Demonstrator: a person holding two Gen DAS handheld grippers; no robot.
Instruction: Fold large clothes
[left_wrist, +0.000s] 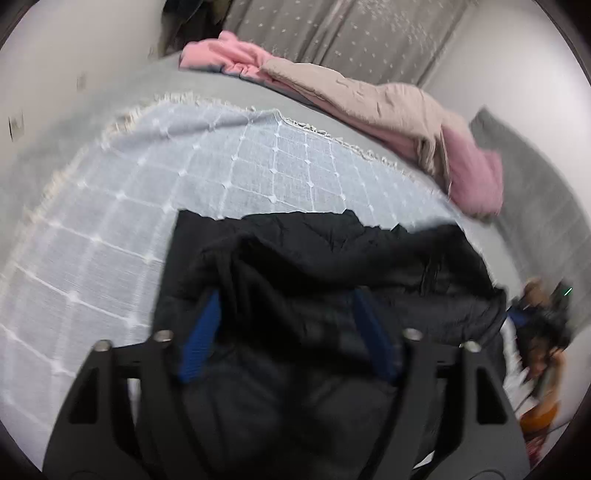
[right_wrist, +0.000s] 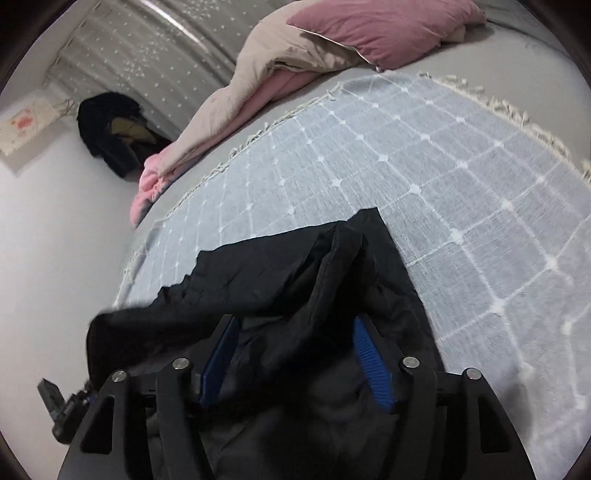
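Note:
A large black padded jacket (left_wrist: 332, 258) lies bunched on a light blue checked blanket (left_wrist: 184, 184) spread on the bed. My left gripper (left_wrist: 288, 299) is open, its blue-padded fingers (left_wrist: 201, 339) spread wide over the jacket's fabric. In the right wrist view the same jacket (right_wrist: 295, 266) lies on the blanket (right_wrist: 443, 166) with one corner pointing away. My right gripper (right_wrist: 295, 325) is open too, its blue fingers (right_wrist: 373, 362) straddling a raised fold of the jacket. Whether the pads touch the cloth is hard to tell.
A beige and pink duvet (left_wrist: 388, 107) is heaped along the far side of the bed, with a pink pillow (right_wrist: 380, 29) on it. A grey starred curtain (left_wrist: 332, 33) hangs behind. Dark clothes (right_wrist: 110, 136) hang on the white wall. The other gripper (left_wrist: 543, 314) shows at the right edge.

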